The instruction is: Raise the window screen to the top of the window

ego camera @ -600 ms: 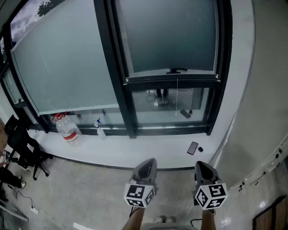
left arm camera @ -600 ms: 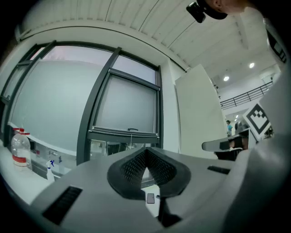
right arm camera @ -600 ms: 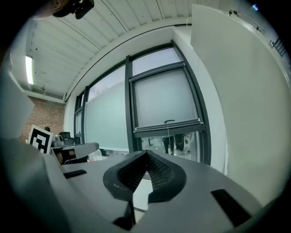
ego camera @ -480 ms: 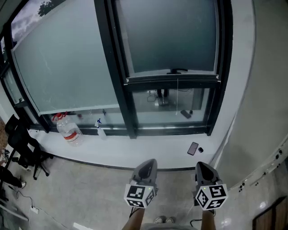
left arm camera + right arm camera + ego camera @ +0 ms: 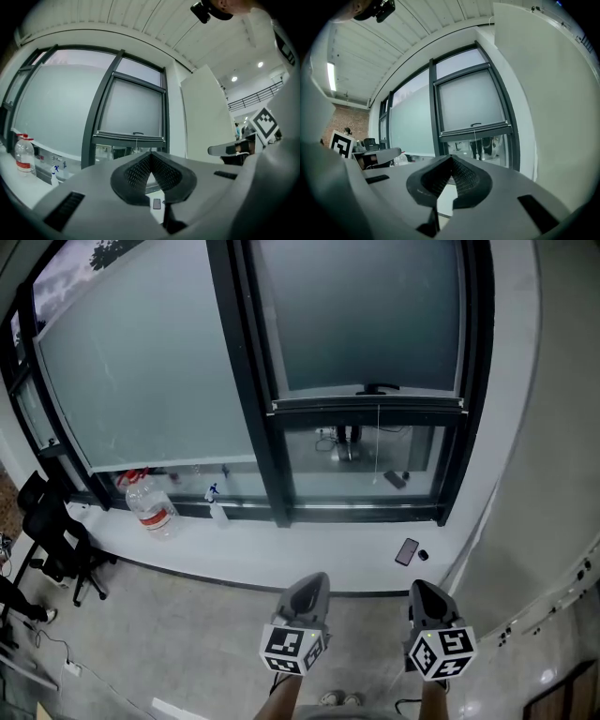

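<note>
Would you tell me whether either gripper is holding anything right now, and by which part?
Nothing is held. The left gripper and the right gripper are each closed on nothing, both well short of the window screen.

On my feed a dark window frame (image 5: pixel 251 381) fills twelve o'clock, with a frosted pane (image 5: pixel 141 362) spreading toward ten. Below it runs a white sill (image 5: pixel 281 563) carrying a water bottle (image 5: pixel 150 507) and a spray bottle (image 5: pixel 217 503) at nine, and a phone (image 5: pixel 406 551) at four. I see grey floor (image 5: pixel 169 643) at seven, a black office chair (image 5: pixel 52 540) at eight, a white wall (image 5: pixel 553 427) at three, and a strip light (image 5: pixel 331 76) lit on the ceiling.
</note>
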`<action>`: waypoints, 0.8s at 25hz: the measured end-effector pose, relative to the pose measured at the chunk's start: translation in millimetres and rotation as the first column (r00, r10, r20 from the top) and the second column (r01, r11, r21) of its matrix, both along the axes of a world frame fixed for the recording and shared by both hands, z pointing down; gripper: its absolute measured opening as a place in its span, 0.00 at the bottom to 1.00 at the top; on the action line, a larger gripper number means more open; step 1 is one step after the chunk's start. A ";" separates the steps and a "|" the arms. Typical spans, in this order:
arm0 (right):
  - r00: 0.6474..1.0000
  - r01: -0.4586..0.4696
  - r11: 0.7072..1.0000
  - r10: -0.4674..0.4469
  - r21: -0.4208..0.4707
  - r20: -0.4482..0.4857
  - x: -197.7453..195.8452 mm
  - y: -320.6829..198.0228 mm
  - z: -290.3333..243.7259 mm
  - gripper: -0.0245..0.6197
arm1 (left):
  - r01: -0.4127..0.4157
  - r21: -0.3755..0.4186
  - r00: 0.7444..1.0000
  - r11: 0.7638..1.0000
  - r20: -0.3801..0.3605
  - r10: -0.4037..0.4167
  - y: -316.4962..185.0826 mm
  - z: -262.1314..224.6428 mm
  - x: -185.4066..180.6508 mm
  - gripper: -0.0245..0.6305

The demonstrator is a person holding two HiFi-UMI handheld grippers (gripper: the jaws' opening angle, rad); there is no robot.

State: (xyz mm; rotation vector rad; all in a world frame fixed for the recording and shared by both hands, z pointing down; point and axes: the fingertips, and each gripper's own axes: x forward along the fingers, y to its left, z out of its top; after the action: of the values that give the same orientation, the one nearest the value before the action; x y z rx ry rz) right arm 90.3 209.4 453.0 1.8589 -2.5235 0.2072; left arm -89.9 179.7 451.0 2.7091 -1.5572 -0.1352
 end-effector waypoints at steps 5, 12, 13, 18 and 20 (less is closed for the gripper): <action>1.000 0.018 1.000 -0.018 0.001 -0.004 2.6 -0.6 -2.7 0.05 | 0.020 0.006 1.000 1.000 -0.004 -0.020 0.8 -4.3 -0.4 0.04; 0.998 0.065 0.998 -0.065 0.007 -0.021 8.3 -3.6 -2.8 0.05 | 0.036 0.031 0.999 0.999 -0.005 -0.036 -3.7 -13.6 9.5 0.04; 0.997 0.067 0.998 -0.067 -0.001 -0.022 9.5 -5.8 -0.9 0.05 | 0.037 0.030 0.999 0.999 -0.004 -0.037 -5.3 -13.9 10.9 0.04; 0.996 0.086 0.996 -0.087 -0.031 -0.016 4.8 -14.0 9.2 0.05 | 0.039 0.031 0.999 0.999 0.004 -0.039 -11.5 -12.7 9.0 0.04; 0.996 0.084 0.996 -0.085 -0.033 -0.018 3.5 -22.1 11.6 0.05 | 0.034 0.032 0.999 0.999 0.011 -0.034 -21.1 -9.6 8.1 0.04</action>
State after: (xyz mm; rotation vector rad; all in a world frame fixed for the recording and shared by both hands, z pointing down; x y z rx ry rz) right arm 93.8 187.3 464.6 1.7302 -2.5628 0.2272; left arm -81.8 158.6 441.4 2.7121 -1.6187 -0.1464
